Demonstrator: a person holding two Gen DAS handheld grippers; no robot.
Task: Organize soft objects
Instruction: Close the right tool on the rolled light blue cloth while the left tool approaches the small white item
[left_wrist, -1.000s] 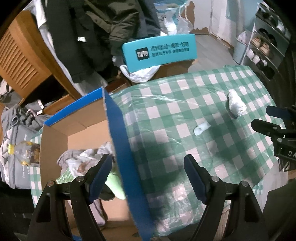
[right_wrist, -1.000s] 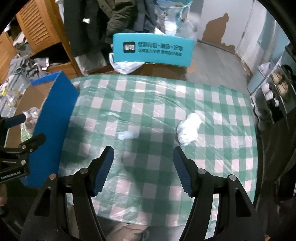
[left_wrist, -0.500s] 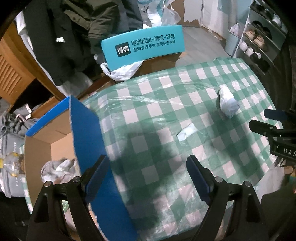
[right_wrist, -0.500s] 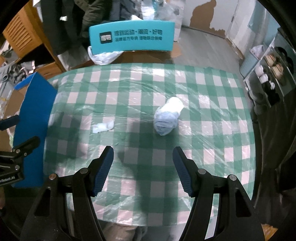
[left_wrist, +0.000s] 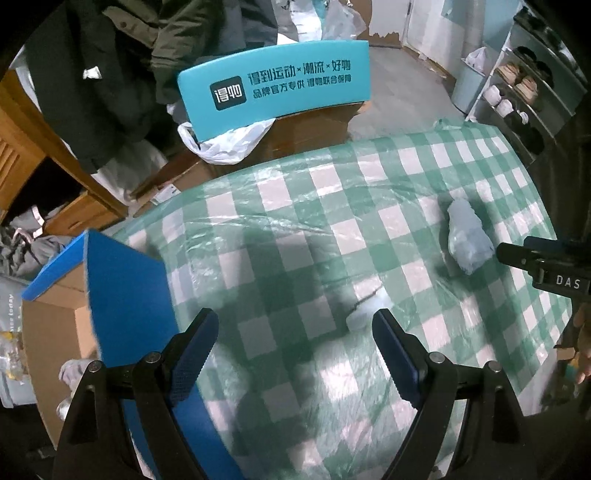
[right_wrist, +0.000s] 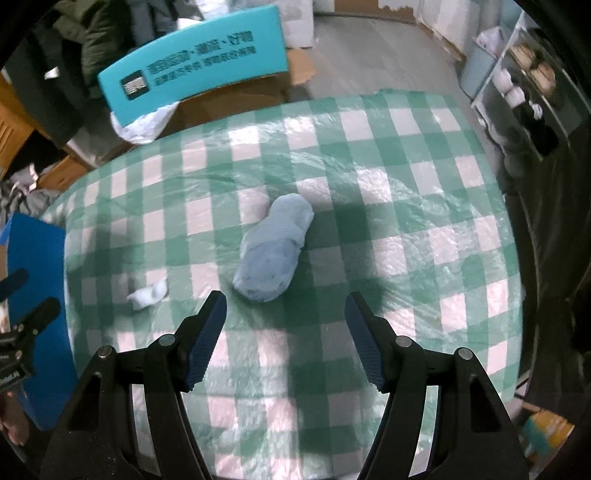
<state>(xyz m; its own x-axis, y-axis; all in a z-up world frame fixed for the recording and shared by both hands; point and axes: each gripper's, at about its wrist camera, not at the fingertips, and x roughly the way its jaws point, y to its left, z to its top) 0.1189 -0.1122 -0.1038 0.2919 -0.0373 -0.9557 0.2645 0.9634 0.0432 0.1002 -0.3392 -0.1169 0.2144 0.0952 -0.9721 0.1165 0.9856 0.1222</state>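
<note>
A rolled pale blue cloth bundle (right_wrist: 273, 249) lies on the green checked tablecloth (right_wrist: 406, 221), just beyond my open, empty right gripper (right_wrist: 286, 314). It also shows in the left wrist view (left_wrist: 467, 236). A small white sock (right_wrist: 147, 293) lies to its left; in the left wrist view this sock (left_wrist: 365, 312) sits just inside the right finger of my open, empty left gripper (left_wrist: 295, 332). A blue-sided cardboard box (left_wrist: 122, 295) stands at the table's left edge, with pale clothes (left_wrist: 72, 369) inside.
A teal chair back (left_wrist: 273, 86) with a white plastic bag (left_wrist: 221, 142) stands behind the table. Dark coats (left_wrist: 110, 55) hang at the back left. A shoe rack (left_wrist: 524, 99) is at the right. The right gripper shows in the left wrist view (left_wrist: 532, 258).
The left gripper has swung right, from over the box to over the table by the white sock. The right gripper has moved toward the blue bundle, which now lies just ahead of it.
</note>
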